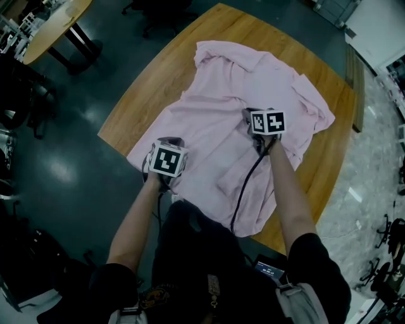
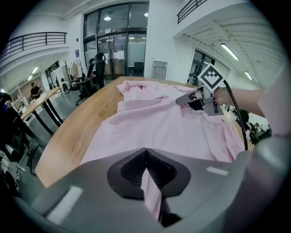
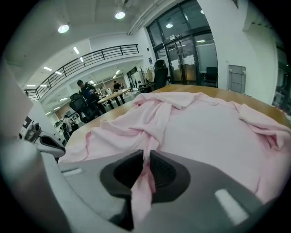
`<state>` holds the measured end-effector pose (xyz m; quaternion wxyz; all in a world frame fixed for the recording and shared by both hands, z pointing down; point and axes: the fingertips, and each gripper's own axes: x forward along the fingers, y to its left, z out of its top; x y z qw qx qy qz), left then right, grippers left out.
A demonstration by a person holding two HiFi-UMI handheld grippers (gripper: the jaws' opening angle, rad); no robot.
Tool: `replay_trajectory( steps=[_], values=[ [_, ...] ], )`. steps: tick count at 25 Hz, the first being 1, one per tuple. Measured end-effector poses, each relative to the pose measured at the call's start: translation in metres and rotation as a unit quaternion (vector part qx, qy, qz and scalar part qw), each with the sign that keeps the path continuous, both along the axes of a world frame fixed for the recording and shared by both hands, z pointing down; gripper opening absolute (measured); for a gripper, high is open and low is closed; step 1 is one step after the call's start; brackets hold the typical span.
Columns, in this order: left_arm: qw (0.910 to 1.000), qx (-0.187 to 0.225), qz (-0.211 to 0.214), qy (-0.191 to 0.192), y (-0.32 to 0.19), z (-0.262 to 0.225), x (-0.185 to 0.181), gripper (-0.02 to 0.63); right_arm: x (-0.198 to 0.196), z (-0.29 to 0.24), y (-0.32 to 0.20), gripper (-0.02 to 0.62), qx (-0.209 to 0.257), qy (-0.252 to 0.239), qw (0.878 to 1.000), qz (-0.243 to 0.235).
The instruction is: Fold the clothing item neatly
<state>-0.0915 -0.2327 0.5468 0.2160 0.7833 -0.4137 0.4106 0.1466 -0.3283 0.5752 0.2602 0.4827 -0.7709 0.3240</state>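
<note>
Head view: a pink shirt (image 1: 228, 120) is laid crumpled across a wooden table (image 1: 145, 82). Left gripper view: the left gripper (image 2: 145, 152) is clenched on a shirt fold. Right gripper view: the right gripper (image 3: 148, 154) is clenched on a twisted shirt fold.

Table (image 1: 145, 82) bare on L, room there; shirt (image 1: 234, 120) covers mid; chair (image 1: 161, 16) past far edge.

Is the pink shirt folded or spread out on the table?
Spread out, rumpled, not folded: the pink shirt lies open across the wooden table; left gripper and right gripper each pinch its fabric.
</note>
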Motion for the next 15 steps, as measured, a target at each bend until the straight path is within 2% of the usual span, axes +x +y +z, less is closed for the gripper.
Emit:
replay_trajectory(
  steps=[4, 10, 15],
  values=[
    [0.9994, 0.024, 0.022, 0.006, -0.013, -0.022, 0.029, 0.008, 0.01, -0.022, 0.003, 0.038, 0.025, -0.013, 1.0, -0.004],
    [0.9964, 0.041, 0.07, 0.022, -0.048, -0.037, 0.081, 0.008, 0.049, -0.052, -0.004, 0.038, 0.06, -0.022, 0.997, 0.04],
    [0.9922, 0.05, 0.105, 0.044, -0.092, -0.041, 0.12, 0.008, 0.065, -0.057, -0.024, 0.038, 0.067, -0.015, 0.995, 0.069]
  ],
)
